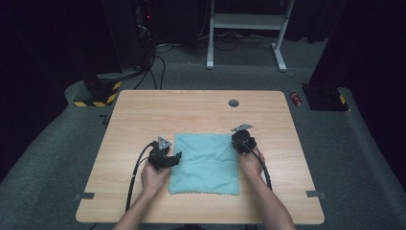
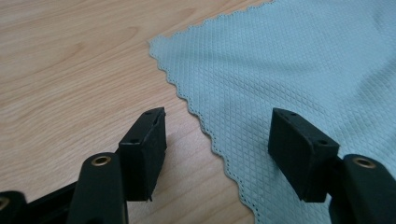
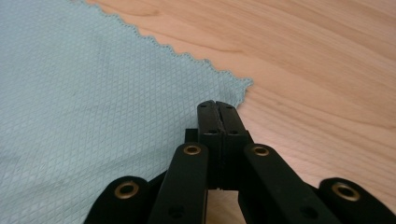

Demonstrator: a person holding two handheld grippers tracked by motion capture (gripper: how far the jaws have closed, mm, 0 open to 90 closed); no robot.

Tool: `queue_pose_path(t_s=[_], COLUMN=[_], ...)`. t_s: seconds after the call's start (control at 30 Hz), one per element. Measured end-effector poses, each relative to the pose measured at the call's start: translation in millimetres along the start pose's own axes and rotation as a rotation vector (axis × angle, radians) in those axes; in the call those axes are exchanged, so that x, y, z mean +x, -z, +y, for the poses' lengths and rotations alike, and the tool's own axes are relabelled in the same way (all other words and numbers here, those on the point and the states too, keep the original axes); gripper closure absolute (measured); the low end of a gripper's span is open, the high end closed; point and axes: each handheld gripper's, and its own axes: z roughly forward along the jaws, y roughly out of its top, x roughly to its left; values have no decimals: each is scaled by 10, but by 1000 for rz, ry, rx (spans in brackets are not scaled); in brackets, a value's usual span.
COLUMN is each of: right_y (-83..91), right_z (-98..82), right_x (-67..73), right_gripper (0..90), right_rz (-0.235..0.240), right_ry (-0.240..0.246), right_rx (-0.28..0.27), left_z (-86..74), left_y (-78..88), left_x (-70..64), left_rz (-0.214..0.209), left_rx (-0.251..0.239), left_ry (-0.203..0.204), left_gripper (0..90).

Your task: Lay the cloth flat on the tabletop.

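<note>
A pale teal cloth (image 1: 205,163) with a scalloped edge lies flat on the wooden table (image 1: 143,110), near its front middle. My left gripper (image 1: 173,159) rests at the cloth's left edge with its jaws wide apart. In the left gripper view one finger is over bare wood and the other over the cloth (image 2: 289,60), the left gripper (image 2: 218,114) straddling the edge. My right gripper (image 1: 241,143) is at the cloth's far right corner. In the right gripper view the right gripper (image 3: 218,106) is shut, its tips over the cloth (image 3: 93,93) just short of that corner. Whether fabric is caught between the pads I cannot tell.
A round grey grommet (image 1: 233,102) sits in the table near its far edge. Grey tape marks (image 1: 84,196) (image 1: 315,194) lie at the two front corners. Beyond the table stand a white desk frame (image 1: 246,21) and a yellow-black striped base (image 1: 98,93).
</note>
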Motion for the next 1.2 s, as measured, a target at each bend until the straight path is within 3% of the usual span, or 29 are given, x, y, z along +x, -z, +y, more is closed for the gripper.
queue_pose_path(t_s=[0.1, 0.17, 0.27, 0.37, 0.43, 0.57, 0.67, 0.73, 1.03, 1.1, 1.2], right_y=[-23, -18, 79, 207, 242, 233, 208, 182, 256, 306, 396], right_z=[28, 39, 39, 27, 7, -49, -95, -133, -297, -338, -410], right_x=[-39, -59, -55, 112, 256, 507, 647, 700, 490, 439, 393], right_gripper=[892, 828, 764, 738, 712, 659, 611, 593, 546, 545, 548], right_rz=[-33, -41, 12, 93, 136, 213, 227, 214, 182, 179, 182], right_ry=[4, -3, -53, 12, 52, 80, 122, 144, 99, 79, 65], right_rx=[7, 1, -41, -81, -90, -99, -87, -71, -67, -72, -93], left_z=[42, 74, 107, 119, 150, 205, 200, 192, 77, 56, 25], left_y=[-47, -79, -80, -79, -93, -116, -144, -138, 15, 62, 150], left_x=[1, -3, -42, -176, -302, -484, -515, -484, -238, -204, -196], left_rz=[5, 8, -5, -61, -65, -73, -67, -69, -19, -19, -35], left_rx=[-4, 2, 8, 8, 21, 24, 43, 46, 61, 68, 37], left_ry=[2, 10, 20, -4, -42, -99, -122, -109, -82, -80, -55], left_gripper=[380, 388, 391, 379, 353, 341, 342, 337, 322, 314, 326])
